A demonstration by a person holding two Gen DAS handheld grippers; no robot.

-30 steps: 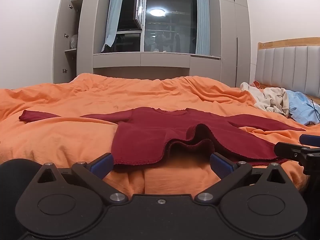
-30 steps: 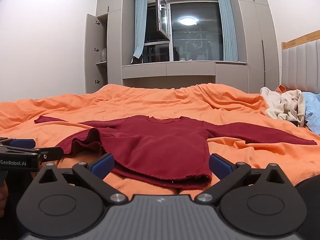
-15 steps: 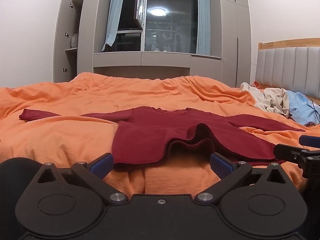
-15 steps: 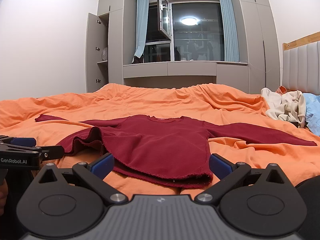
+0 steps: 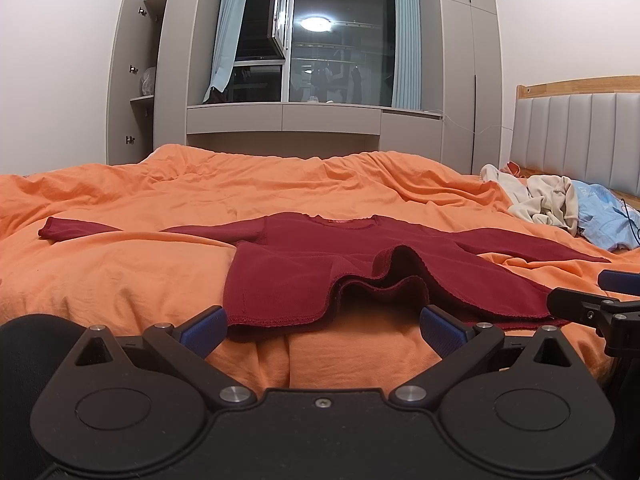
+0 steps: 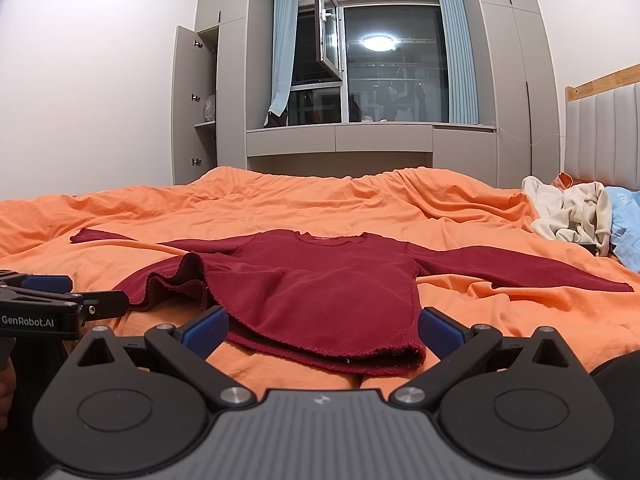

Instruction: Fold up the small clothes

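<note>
A small dark red long-sleeved top point(image 5: 320, 264) point(image 6: 332, 280) lies spread on the orange duvet point(image 5: 140, 264) point(image 6: 280, 208), neck away from me and both sleeves stretched out sideways. Its hem is rumpled into a raised fold near the middle. My left gripper point(image 5: 322, 326) stands open just short of the hem's left half, with nothing between its blue pads. My right gripper point(image 6: 322, 326) is open too, in front of the hem's right half. Each gripper shows at the edge of the other's view.
A heap of cream and light blue clothes point(image 5: 560, 208) point(image 6: 576, 216) lies at the right by the padded headboard point(image 5: 580, 132). Grey cupboards and a window point(image 5: 320, 48) stand beyond the bed's far side. A cupboard door point(image 6: 184, 104) at the left hangs open.
Both views have risen very slightly. The top and both grippers stay as they were.
</note>
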